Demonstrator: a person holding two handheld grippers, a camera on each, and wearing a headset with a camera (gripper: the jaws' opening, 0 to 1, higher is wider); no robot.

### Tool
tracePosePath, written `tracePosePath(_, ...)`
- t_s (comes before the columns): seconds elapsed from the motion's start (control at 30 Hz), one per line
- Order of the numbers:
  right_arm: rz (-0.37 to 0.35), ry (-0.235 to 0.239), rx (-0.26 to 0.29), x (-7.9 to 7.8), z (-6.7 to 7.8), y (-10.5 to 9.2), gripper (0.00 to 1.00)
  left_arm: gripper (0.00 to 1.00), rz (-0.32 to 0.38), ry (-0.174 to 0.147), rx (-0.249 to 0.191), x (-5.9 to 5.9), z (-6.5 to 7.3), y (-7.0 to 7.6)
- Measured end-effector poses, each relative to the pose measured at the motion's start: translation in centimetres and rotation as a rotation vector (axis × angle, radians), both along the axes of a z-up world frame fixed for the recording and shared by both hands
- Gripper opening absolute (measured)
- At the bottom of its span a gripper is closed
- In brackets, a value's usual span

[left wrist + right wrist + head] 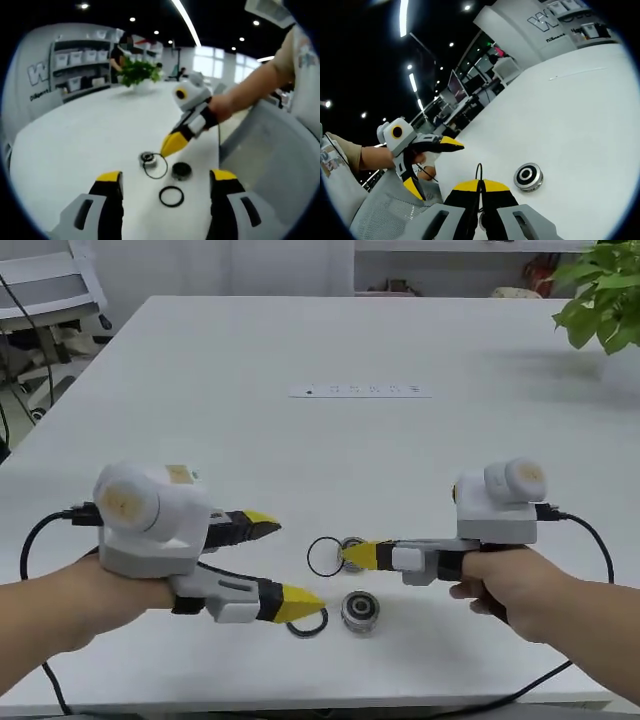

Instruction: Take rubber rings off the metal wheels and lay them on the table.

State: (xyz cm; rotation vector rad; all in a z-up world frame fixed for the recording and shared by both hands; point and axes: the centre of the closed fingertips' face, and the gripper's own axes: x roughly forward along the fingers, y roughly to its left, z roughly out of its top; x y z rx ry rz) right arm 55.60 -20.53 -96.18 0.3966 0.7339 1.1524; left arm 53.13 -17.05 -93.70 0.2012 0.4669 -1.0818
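Two grippers work near the near edge of the white surface [330, 350]
The left gripper [281, 562] hangs with its jaws wide apart and empty. The right gripper [352, 556] has its jaws pinched together on a rubber ring [309, 557], which is held just beside one metal wheel [352, 544]. A second wheel [360, 608] sits nearer the edge, and a loose ring [307, 632] lies flat on the surface just beside it

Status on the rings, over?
Left gripper open above loose ring on table. Right gripper shut on second ring, beside far wheel. Near wheel sits free. Nothing blocking.
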Motion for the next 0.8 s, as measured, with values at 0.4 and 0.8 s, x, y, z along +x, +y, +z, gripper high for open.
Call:
tracePosePath(0.4, 0.125, 0.057, -0.061, -2.8, -1.5, 1.6, 0.00, 0.79, -0.010, 0.005, 0.017, -1.4, 0.3, 1.6)
tracePosePath(0.8, 0.180, 0.093, -0.104, -3.3, -2.9, 1.8, 0.00, 0.82, -0.017, 0.009, 0.025, -2.3, 0.4, 2.2)
